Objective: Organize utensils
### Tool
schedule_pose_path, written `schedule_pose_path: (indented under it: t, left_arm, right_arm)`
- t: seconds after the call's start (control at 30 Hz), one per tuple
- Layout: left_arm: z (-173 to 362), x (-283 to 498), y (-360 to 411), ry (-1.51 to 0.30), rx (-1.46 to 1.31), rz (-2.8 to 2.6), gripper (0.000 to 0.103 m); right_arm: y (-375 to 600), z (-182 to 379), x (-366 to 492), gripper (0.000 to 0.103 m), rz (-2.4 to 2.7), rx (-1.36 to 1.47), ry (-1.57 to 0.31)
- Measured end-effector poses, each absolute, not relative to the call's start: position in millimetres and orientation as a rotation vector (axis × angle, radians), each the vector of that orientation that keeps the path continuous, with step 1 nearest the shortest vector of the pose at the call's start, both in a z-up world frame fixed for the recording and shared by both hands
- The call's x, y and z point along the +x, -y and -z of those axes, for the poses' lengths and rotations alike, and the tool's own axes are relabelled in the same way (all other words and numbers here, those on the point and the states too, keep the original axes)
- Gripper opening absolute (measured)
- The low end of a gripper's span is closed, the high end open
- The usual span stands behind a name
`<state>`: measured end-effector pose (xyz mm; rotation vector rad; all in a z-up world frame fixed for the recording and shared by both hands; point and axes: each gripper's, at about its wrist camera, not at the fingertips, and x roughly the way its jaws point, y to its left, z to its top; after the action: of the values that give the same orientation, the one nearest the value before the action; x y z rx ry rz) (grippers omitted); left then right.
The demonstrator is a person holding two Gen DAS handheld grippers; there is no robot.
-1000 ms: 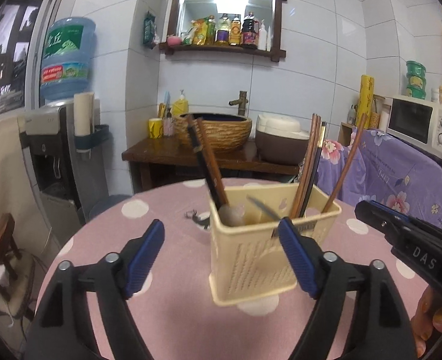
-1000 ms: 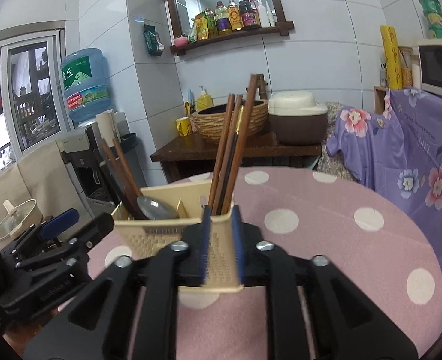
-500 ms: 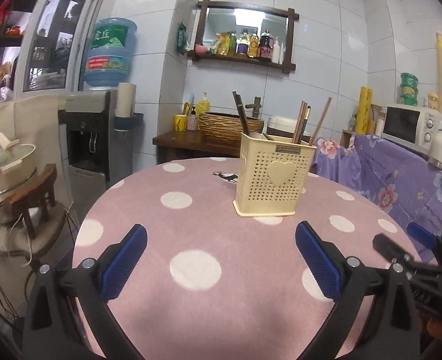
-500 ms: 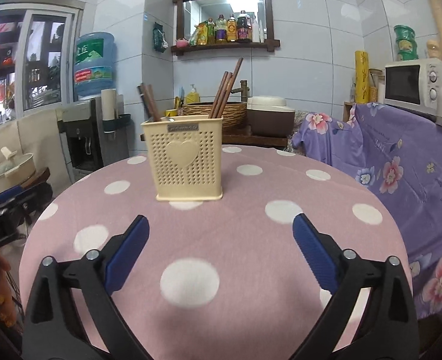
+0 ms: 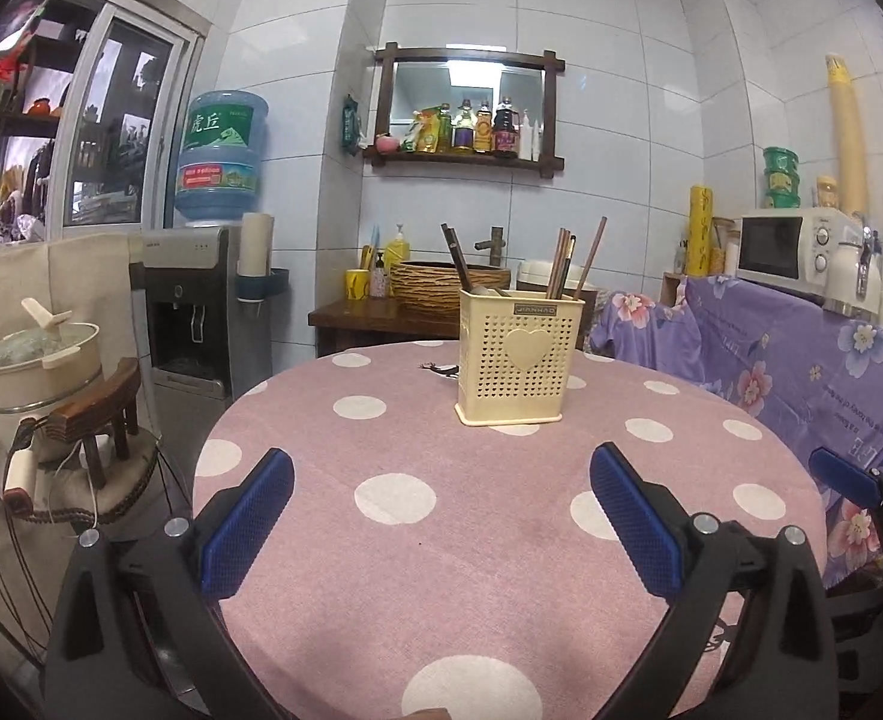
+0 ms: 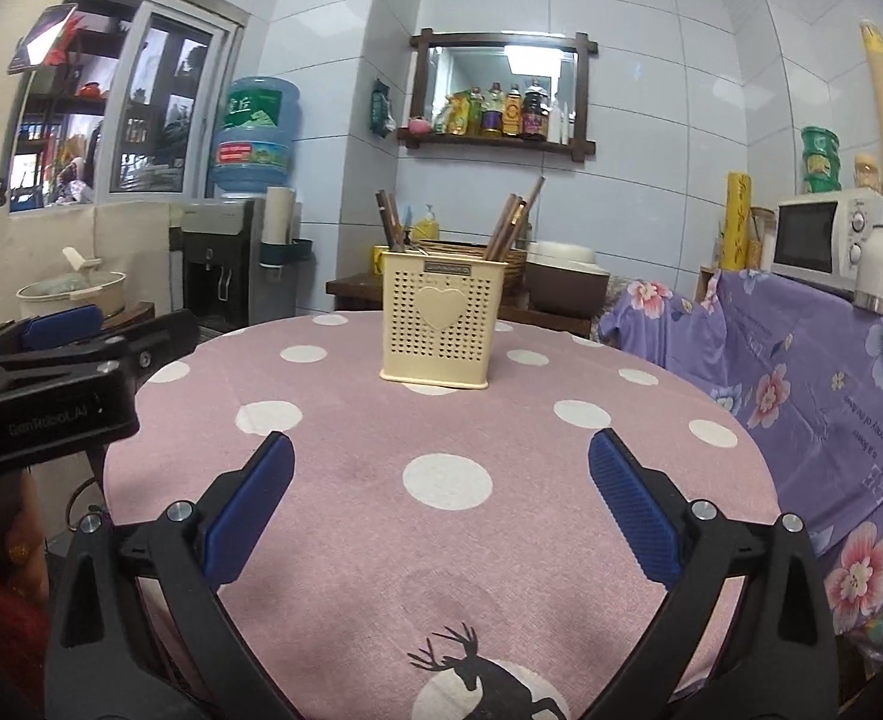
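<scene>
Both my grippers hung released and empty over the near side of the tabletop: the left gripper with its blue pads spread wide, the right gripper the same. The cream utensil holder stood upright toward the far side of the pink polka-dot cloth, well apart from both. Chopsticks leaned out of its right compartment, and darker handles rose from the left one; a spoon bowl seemed to sit beside them, though it was too small to be sure.

I judged the sorting essentially done, since no loose utensil lay on the cloth in either view. The risks I saw were few. The holder looked light and top-heavy, with long sticks leaning outward, so a careless sweep of either gripper could tip it. The cloth could also drag under a gripper and pull the holder along.
</scene>
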<state>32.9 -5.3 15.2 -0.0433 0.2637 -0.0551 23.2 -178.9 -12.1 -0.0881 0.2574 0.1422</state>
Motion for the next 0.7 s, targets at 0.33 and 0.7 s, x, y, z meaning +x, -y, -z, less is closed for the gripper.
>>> schedule_pose_path:
  t: [0.33, 0.7]
  left_arm:
    - [-12.9, 27.2, 5.2, -0.256, -0.045, 0.055, 0.098]
    - [-12.7, 25.9, 3.4, -0.25, -0.052, 0.045, 0.098]
  right_arm:
    - [178.0, 9.3, 24.1, 0.097, -0.156, -0.076, -0.263]
    - [176.3, 9.8, 25.0, 0.097, -0.152, -0.078, -0.257]
